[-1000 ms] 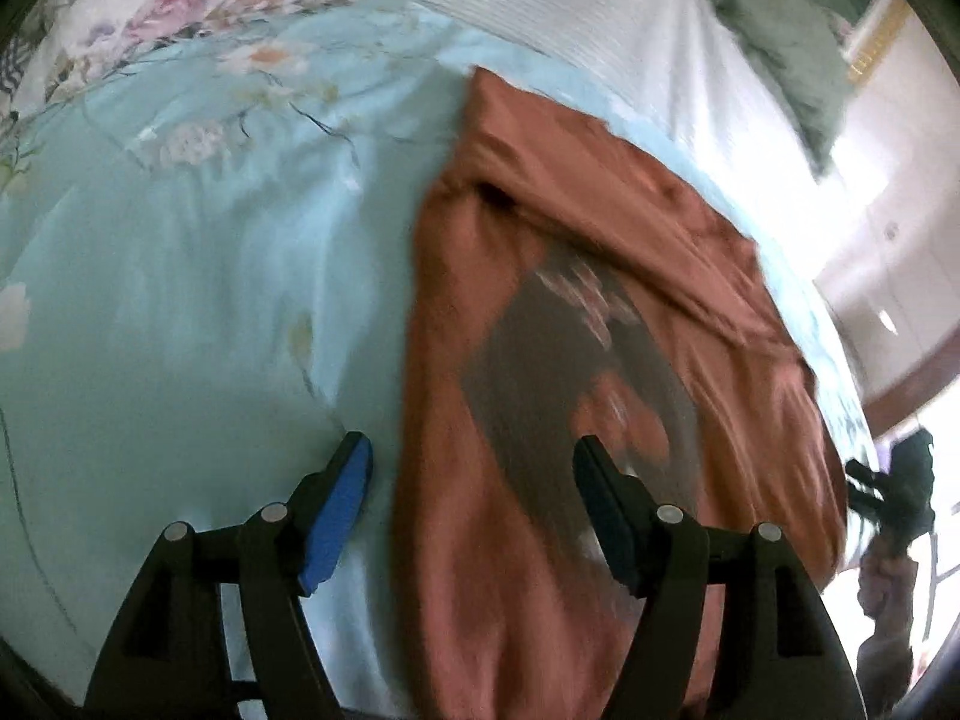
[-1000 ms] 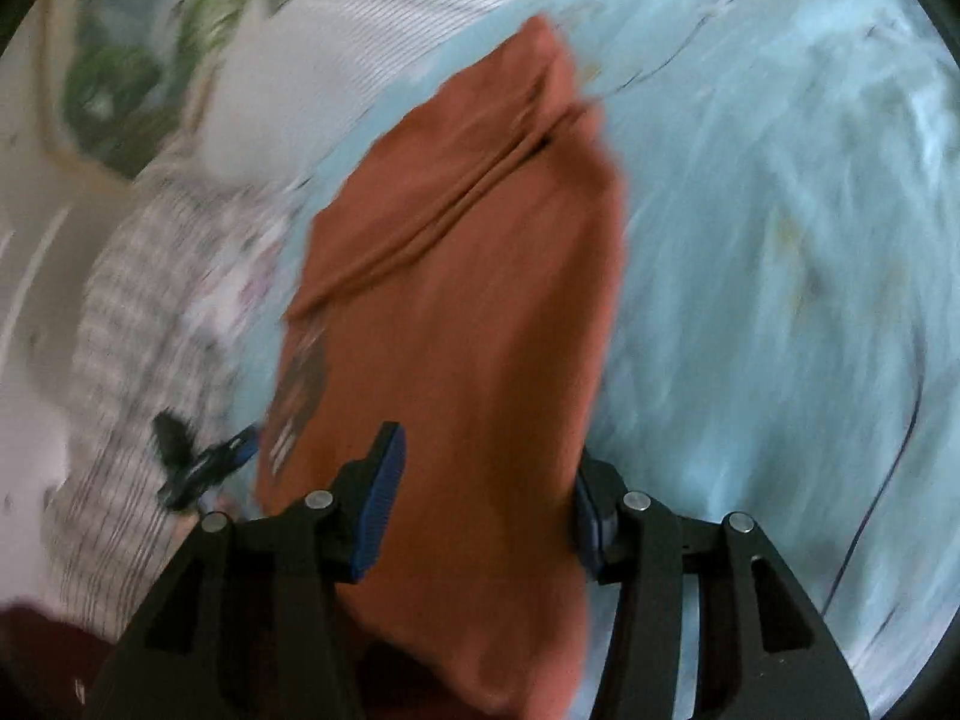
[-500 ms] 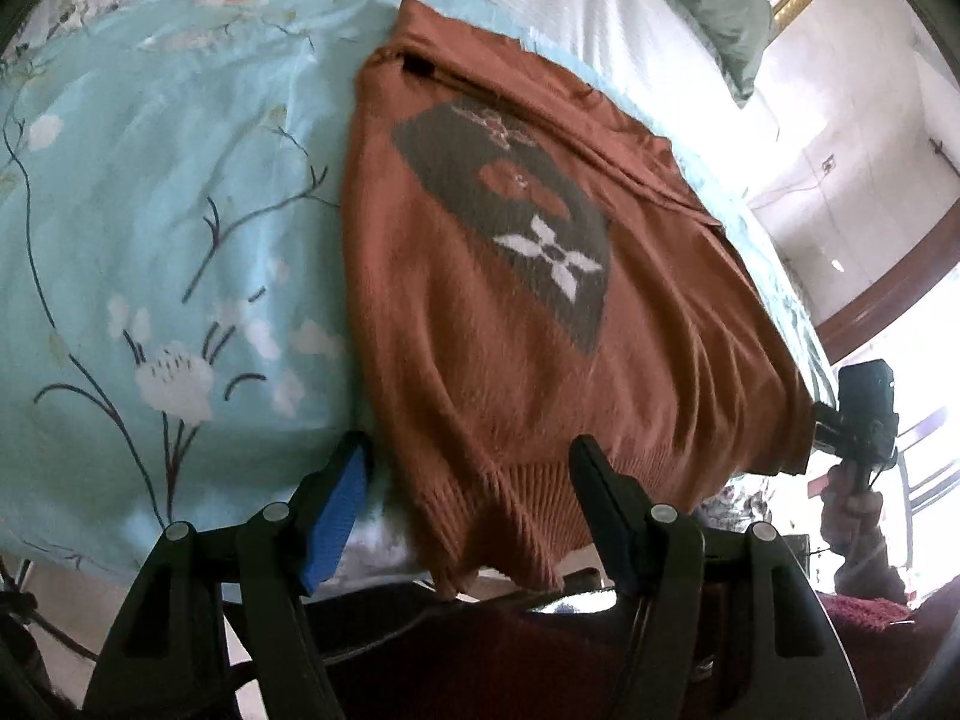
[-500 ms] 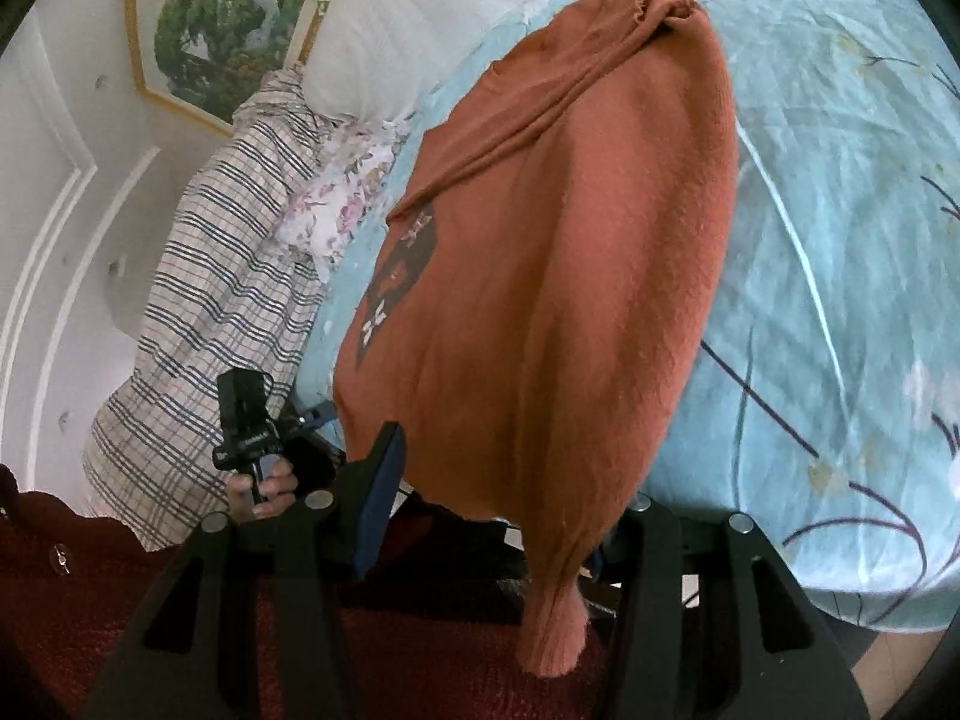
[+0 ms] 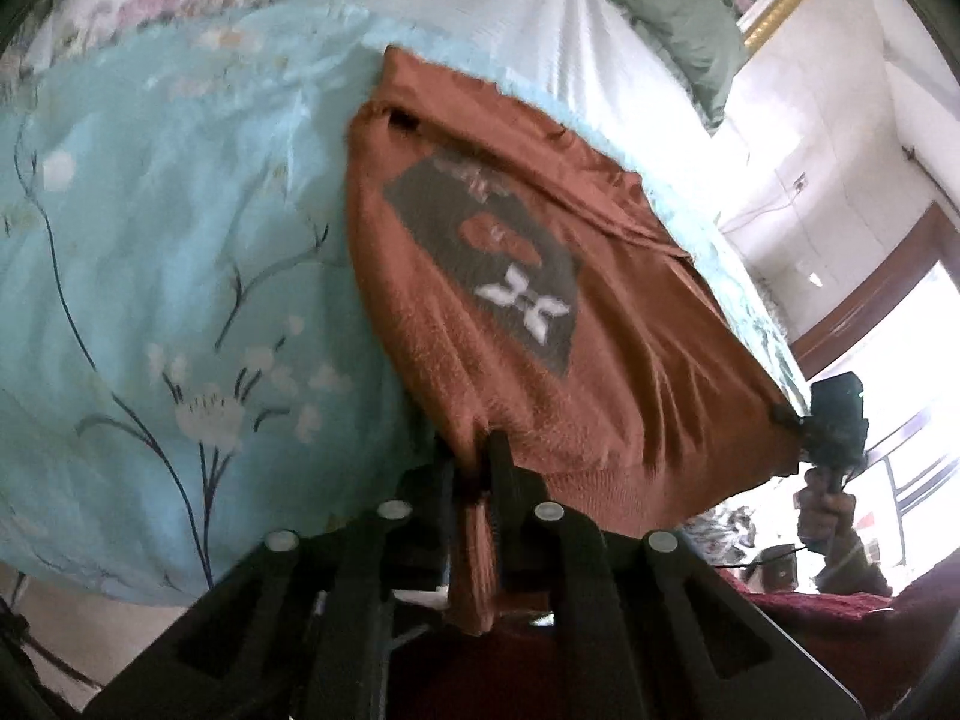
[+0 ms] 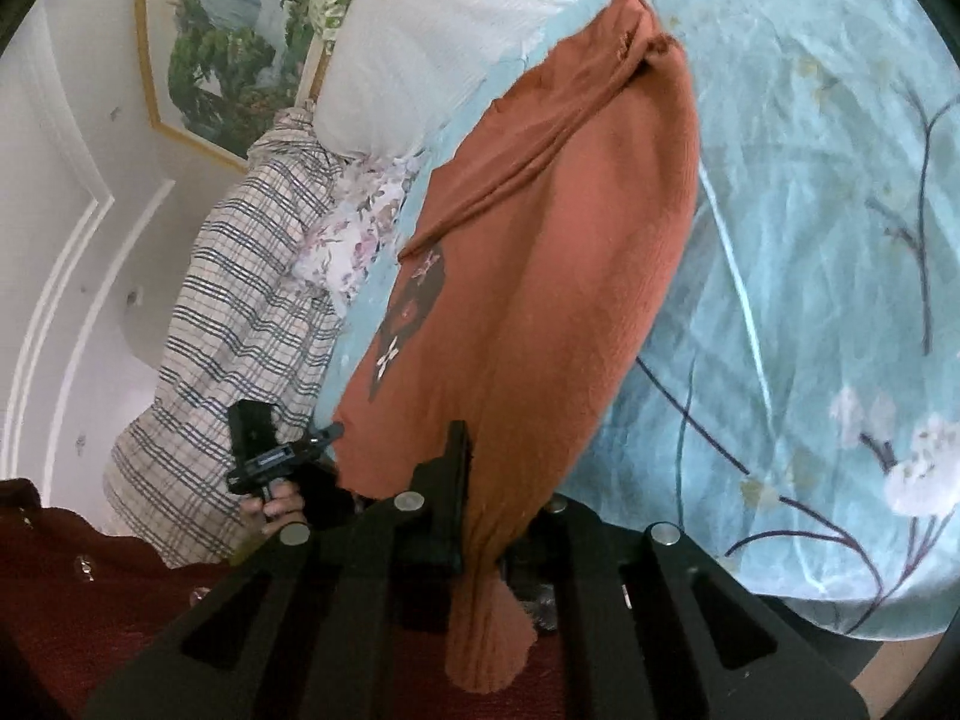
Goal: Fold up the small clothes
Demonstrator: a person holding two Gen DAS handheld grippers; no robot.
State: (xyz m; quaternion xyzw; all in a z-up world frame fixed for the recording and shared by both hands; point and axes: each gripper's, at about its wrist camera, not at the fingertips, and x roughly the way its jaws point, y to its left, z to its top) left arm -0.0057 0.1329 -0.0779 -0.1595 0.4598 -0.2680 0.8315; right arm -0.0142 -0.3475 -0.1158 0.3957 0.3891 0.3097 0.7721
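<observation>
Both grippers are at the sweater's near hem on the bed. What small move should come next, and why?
Probably lift the hem and carry it toward the collar. The left gripper and right gripper are closing on the orange sweater, pinching its hem, and it lies flat on the blue bedspread.

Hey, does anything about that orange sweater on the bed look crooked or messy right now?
Yes. The orange sweater lies askew across the blue floral bedspread, one sleeve bunched along its far edge and its hem over the bed's edge.
</observation>
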